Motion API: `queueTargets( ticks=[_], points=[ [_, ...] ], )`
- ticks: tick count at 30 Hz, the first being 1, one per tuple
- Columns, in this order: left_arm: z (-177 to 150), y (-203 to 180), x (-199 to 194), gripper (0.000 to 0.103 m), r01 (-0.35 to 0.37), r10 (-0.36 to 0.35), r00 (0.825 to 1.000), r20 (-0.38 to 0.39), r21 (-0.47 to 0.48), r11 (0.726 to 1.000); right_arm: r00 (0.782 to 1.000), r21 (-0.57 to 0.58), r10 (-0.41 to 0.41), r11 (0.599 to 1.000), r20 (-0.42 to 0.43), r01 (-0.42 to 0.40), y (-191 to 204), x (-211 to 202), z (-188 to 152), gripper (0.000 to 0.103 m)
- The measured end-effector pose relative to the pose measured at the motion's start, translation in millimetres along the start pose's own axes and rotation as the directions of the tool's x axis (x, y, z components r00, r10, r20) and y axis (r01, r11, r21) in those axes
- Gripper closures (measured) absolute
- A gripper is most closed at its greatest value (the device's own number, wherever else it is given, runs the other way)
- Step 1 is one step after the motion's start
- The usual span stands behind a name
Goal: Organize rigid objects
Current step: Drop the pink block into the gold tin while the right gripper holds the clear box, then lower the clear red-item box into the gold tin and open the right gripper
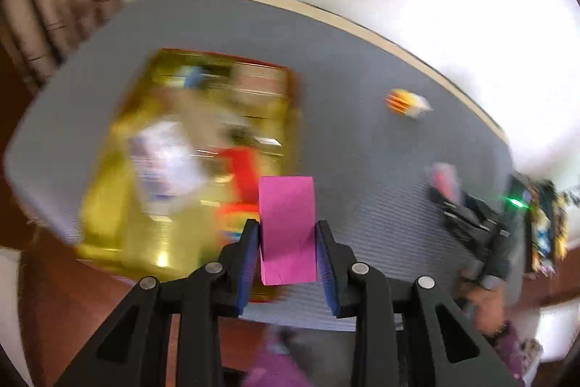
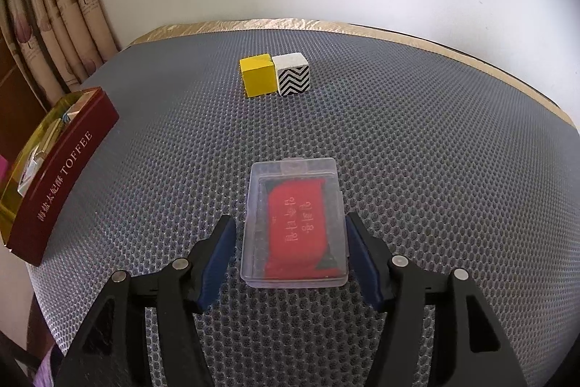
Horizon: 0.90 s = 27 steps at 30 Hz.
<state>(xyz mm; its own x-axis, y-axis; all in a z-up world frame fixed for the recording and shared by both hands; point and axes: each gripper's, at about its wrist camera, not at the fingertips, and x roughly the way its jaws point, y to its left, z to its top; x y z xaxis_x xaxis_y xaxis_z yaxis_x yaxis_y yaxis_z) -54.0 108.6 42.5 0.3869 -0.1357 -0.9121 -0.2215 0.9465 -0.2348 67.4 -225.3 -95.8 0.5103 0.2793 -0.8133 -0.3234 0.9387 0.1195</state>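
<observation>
My left gripper [image 1: 286, 223] is shut on a pink block [image 1: 286, 202] and holds it above the right edge of a gold-lined toffee tin [image 1: 119, 205]. The left wrist view is motion-blurred. The tin holds several items, among them a red piece [image 1: 243, 169]. In the right wrist view my right gripper [image 2: 290, 234] is open, low over the mat. A clear plastic case [image 2: 293, 223] with a red insert lies flat between its fingers. The left pad stands clear of the case and the right pad is close beside its edge.
A yellow cube [image 2: 258, 75] and a black-and-white zigzag cube [image 2: 293, 75] sit side by side at the back of the grey mesh mat [image 2: 435, 169]. The dark red tin [image 2: 65, 176] marked TOFFEE stands at the mat's left edge. Curtains hang at far left.
</observation>
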Motion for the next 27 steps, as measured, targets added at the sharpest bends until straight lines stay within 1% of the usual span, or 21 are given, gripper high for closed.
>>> queueTargets(
  ticks=[3, 5, 6, 8, 13, 17, 21, 22, 24, 26, 27],
  points=[
    [3.3, 43.5, 7.6, 0.071, -0.053, 0.053, 0.999, 0.0, -0.063, 0.997, 1.0, -0.011, -0.009, 1.0, -0.003, 0.009, 1.6, 0.7, 0.5, 0.041],
    [4.3, 61.9, 12.1, 0.071, -0.086, 0.086, 0.996, -0.003, -0.09, 0.992, 1.0, -0.016, -0.014, 1.0, -0.005, 0.014, 2.5, 1.1, 0.8, 0.041],
    [2.0, 71.4, 10.8, 0.071, -0.096, 0.095, 0.995, -0.007, -0.1, 0.99, 1.0, -0.02, -0.015, 1.0, -0.006, 0.015, 3.2, 1.4, 1.0, 0.04],
    [-2.7, 84.2, 15.1, 0.071, -0.094, 0.093, 0.996, -0.018, -0.129, 0.987, 1.0, -0.026, -0.017, 1.0, -0.008, 0.017, 4.3, 2.2, 1.8, 0.039],
    [-7.6, 94.7, 28.8, 0.071, -0.118, 0.113, 0.993, -0.037, -0.168, 0.979, 1.0, -0.04, -0.027, 0.999, -0.013, 0.026, 7.1, 3.4, 2.1, 0.037],
    [-12.0, 99.5, 35.5, 0.072, -0.152, 0.149, 0.988, -0.029, -0.176, 0.973, 1.0, -0.043, -0.028, 0.999, -0.014, 0.027, 8.0, 4.3, 2.7, 0.036],
    [-16.9, 96.6, 36.2, 0.069, -0.222, 0.22, 0.975, -0.028, -0.185, 0.957, 0.999, -0.044, -0.031, 0.999, -0.016, 0.03, 9.6, 2.9, 1.2, 0.035],
    [-19.6, 96.5, 31.8, 0.069, -0.227, 0.229, 0.973, -0.013, -0.197, 0.954, 0.999, -0.045, -0.031, 0.999, -0.016, 0.03, 9.5, 2.7, 0.8, 0.035],
    [-27.7, 93.7, 18.2, 0.066, -0.21, 0.229, 0.972, 0.058, -0.233, 0.95, 0.999, -0.045, -0.03, 0.999, -0.018, 0.029, 9.3, 2.6, 1.2, 0.035],
    [-38.8, 92.3, 2.4, 0.056, -0.172, 0.21, 0.97, 0.126, -0.261, 0.95, 0.999, -0.044, -0.029, 0.999, -0.021, 0.028, 9.1, 2.6, 2.0, 0.035],
    [-44.5, 91.7, -4.3, 0.054, -0.156, 0.202, 0.967, 0.154, -0.267, 0.951, 0.999, -0.044, -0.033, 0.999, -0.026, 0.032, 9.3, 1.5, 1.9, 0.035]
  ],
)
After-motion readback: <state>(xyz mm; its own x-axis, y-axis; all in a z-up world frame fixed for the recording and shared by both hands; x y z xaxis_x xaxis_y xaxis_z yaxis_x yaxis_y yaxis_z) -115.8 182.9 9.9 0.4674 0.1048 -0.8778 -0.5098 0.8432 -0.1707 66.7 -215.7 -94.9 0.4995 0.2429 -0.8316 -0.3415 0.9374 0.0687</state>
